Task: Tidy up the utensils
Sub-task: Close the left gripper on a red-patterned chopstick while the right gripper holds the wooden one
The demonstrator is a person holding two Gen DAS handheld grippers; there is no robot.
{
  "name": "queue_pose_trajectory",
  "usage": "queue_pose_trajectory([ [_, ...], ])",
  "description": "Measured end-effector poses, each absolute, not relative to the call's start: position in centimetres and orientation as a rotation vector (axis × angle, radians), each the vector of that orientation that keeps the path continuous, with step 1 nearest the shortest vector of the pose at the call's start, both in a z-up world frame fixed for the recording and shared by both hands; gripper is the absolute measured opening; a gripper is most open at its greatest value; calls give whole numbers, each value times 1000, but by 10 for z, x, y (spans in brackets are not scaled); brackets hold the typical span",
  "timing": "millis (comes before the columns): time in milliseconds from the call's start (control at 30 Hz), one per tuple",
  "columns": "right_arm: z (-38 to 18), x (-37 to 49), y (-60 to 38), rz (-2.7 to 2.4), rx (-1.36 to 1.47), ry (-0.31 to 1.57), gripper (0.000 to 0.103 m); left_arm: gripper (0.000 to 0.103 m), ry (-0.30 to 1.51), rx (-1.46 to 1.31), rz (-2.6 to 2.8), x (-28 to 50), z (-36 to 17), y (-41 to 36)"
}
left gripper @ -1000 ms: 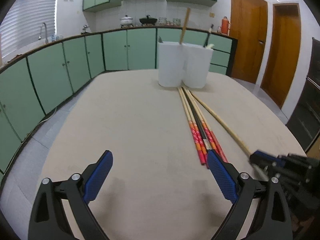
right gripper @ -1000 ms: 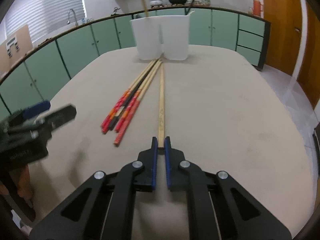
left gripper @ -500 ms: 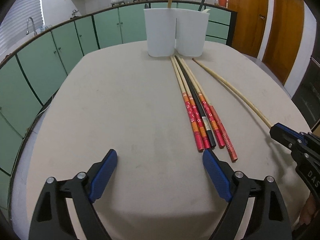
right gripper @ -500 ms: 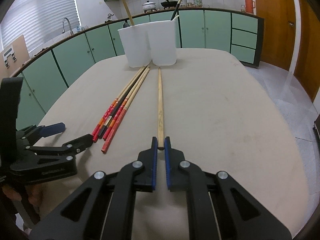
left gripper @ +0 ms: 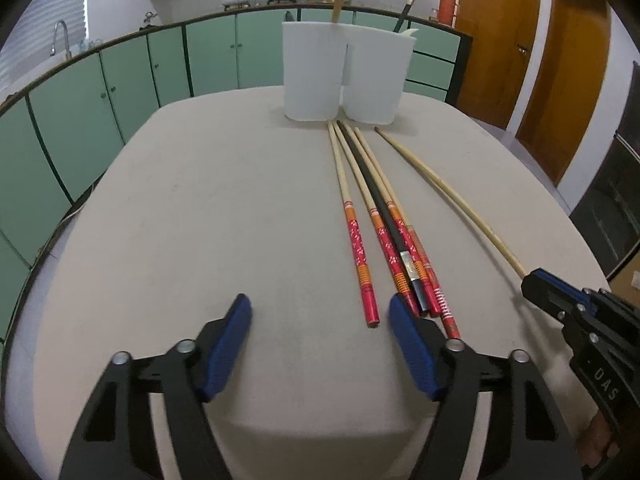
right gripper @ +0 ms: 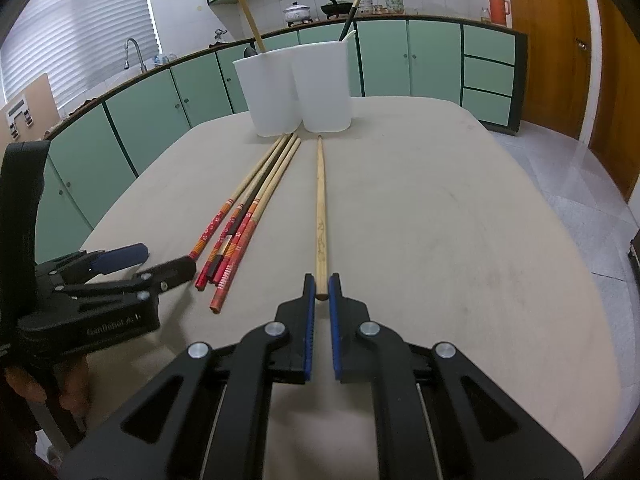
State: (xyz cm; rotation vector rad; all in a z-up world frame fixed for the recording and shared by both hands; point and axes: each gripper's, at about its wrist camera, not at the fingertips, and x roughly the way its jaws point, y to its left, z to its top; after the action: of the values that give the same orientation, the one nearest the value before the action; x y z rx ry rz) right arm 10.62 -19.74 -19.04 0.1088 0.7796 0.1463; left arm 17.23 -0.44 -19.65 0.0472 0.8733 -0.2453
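Note:
Several red-handled chopsticks and a black one (left gripper: 384, 232) lie bundled on the beige table (left gripper: 200, 220), tips toward two white containers (left gripper: 344, 76). My left gripper (left gripper: 320, 312) hovers at their near ends, its jaws closing. The leftmost red chopstick (left gripper: 362, 264) ends between the pads, untouched. My right gripper (right gripper: 321, 292) is shut on the near end of a long plain wooden chopstick (right gripper: 320, 200), which lies to the right of the bundle (right gripper: 240, 228). The left gripper (right gripper: 170, 258) also shows in the right wrist view, and the right gripper (left gripper: 534, 280) in the left wrist view.
The containers (right gripper: 296, 88) hold a wooden utensil (right gripper: 248, 16) and a black one (right gripper: 352, 12). Green cabinets (left gripper: 100, 88) curve round the table's left and far sides. Brown doors (left gripper: 560, 60) stand at right. A hand (right gripper: 60, 392) grips the left tool.
My left gripper has tipped downward and moved in to the red chopsticks' near ends, and its jaws have narrowed. The right gripper has kept still on the wooden chopstick.

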Motion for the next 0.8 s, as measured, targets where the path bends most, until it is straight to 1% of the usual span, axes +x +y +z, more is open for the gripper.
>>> queue_pose_trajectory([
  [167,-190,106,-198,146,111,778,6,62,869,69,-260,170,-198,-15],
  [233,-189,105,-199,145,110,775,6,55,866,75,-256,170,-198,-17],
  [300,-189,105,-200,144,112,774,6,41,861,69,-253,170,-197,-18],
  [333,-189,105,-200,144,113,774,6,37,859,64,-249,170,-197,-18],
  [367,-189,105,-200,144,114,773,6,26,856,56,-246,170,-196,-16],
  [400,-188,104,-200,144,114,773,6,13,855,48,-244,169,-196,-15],
  [433,-188,104,-200,144,114,771,6,5,856,37,-249,170,-196,-13],
  [633,-183,103,-202,143,113,760,6,6,831,16,-259,163,-187,-11],
  [800,-174,101,-203,146,109,736,6,6,764,12,-259,156,-161,-6],
])
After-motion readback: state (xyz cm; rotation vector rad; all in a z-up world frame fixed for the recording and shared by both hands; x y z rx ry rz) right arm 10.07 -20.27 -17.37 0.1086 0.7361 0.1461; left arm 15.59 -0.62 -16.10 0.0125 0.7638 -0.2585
